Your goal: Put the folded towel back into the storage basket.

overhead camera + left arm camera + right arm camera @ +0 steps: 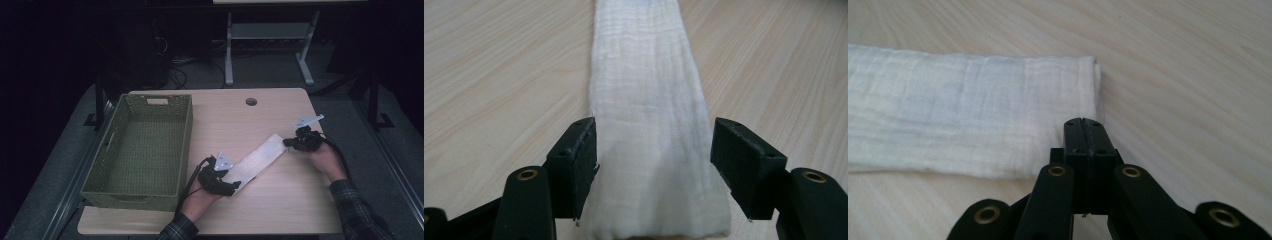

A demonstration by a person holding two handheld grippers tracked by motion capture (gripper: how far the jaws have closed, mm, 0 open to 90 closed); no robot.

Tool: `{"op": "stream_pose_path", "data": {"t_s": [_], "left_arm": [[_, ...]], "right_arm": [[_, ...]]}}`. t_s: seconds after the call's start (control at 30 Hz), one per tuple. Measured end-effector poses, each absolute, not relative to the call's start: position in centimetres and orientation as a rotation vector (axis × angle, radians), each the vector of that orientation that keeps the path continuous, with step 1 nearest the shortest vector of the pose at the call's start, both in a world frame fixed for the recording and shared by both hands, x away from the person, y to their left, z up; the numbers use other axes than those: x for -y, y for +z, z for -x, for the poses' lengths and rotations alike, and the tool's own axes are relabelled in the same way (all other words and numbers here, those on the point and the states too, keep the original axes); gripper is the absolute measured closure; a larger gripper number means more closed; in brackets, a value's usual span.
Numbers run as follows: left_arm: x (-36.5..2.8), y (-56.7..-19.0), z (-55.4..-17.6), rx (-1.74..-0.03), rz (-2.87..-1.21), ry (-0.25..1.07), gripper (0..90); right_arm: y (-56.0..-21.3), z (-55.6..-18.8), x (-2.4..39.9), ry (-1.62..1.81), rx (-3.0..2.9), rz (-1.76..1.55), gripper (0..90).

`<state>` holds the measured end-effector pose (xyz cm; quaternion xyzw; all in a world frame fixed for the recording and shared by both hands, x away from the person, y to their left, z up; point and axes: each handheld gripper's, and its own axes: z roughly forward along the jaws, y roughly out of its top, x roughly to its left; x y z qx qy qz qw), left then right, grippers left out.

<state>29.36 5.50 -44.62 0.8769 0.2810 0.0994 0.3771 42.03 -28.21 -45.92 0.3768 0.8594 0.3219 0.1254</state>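
Nearest us, our left gripper point(654, 160) stands open astride the cloth's near end, its pads beside the edges; whether they touch we cannot tell. The table point(280, 210) carries a green basket point(142, 145) at left, its near wall hiding part of the floor inside. The cloth point(260, 160), a folded white strip, lies slantwise between our hands. Our right gripper point(1083, 135) is closed, empty, at the strip's far corner.
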Motion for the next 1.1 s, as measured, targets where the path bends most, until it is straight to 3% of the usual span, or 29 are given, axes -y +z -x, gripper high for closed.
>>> {"op": "stream_pose_path", "data": {"t_s": [0.13,0.4,0.57,0.67,0.7,0.87,1.1], "left_arm": [[-5.6,-44.7,-29.7,-0.726,-2.244,0.253,34.7],[-5.3,-44.4,-30.3,-0.744,-2.227,0.254,41.3],[-4.9,-44.1,-31.0,-0.762,-2.224,0.264,63.6],[-4.9,-44.0,-31.7,-0.785,-2.238,0.274,84.0],[-4.9,-44.0,-31.9,-0.802,-2.239,0.269,89.6],[-4.9,-44.7,-32.4,-0.824,-2.295,0.318,89.6],[-4.7,-45.7,-32.2,-0.831,-2.335,0.247,89.5]], "right_arm": [[-46.0,-42.6,27.9,0.949,-2.504,-1.085,88.7],[-45.2,-40.7,29.3,1.071,-2.475,-1.147,54.9],[-45.0,-38.6,30.0,1.063,-2.453,-1.148,38.6],[-45.1,-37.4,30.1,1.049,-2.443,-1.142,30.5],[-45.2,-36.9,30.1,1.032,-2.440,-1.152,29.5],[-45.3,-35.2,30.5,1.042,-2.454,-1.171,27.3],[-44.8,-34.5,30.0,1.053,-2.442,-1.109,26.6]]}}
